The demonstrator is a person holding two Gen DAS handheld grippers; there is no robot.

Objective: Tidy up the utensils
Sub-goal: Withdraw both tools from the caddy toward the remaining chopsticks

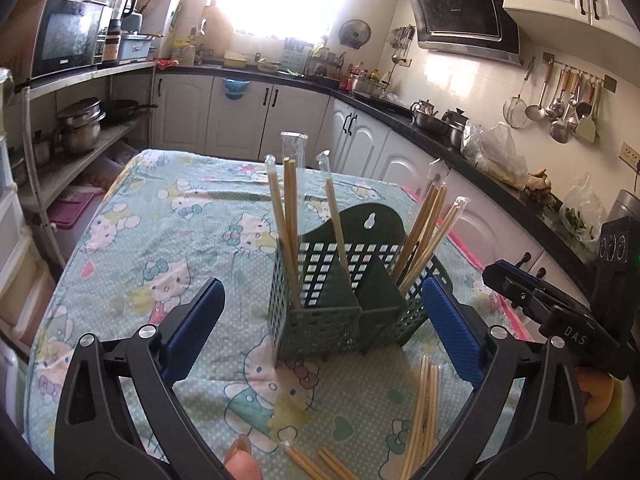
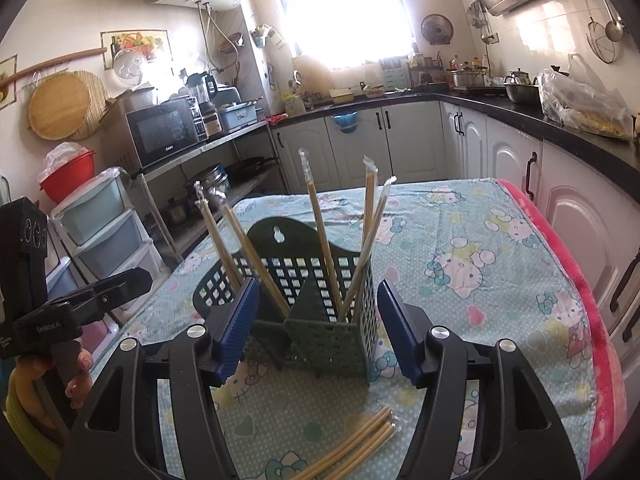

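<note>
A dark green perforated utensil holder (image 1: pixel 316 320) (image 2: pixel 332 340) with two compartments stands upright on the cartoon-cat tablecloth (image 1: pixel 160 240) (image 2: pixel 480 260). Several plastic-wrapped wooden chopsticks (image 1: pixel 290 216) (image 2: pixel 320 224) lean in both compartments. More wrapped chopsticks (image 1: pixel 424 412) (image 2: pixel 360 440) lie loose on the cloth in front of it. My left gripper (image 1: pixel 324 308) is open wide, its blue pads framing the holder without touching it. My right gripper (image 2: pixel 316 300) is open too, just before the holder, nothing between its pads. Each gripper shows at the edge of the other's view: right gripper (image 1: pixel 520 292), left gripper (image 2: pixel 100 288).
A hand (image 2: pixel 76 376) holds the left gripper's handle. A pink blanket edge (image 2: pixel 592 320) lines the table's right side. White cabinets and a dark counter (image 1: pixel 440 128) run behind and to the right. A shelf with a microwave (image 1: pixel 68 36) and pots stands on the left.
</note>
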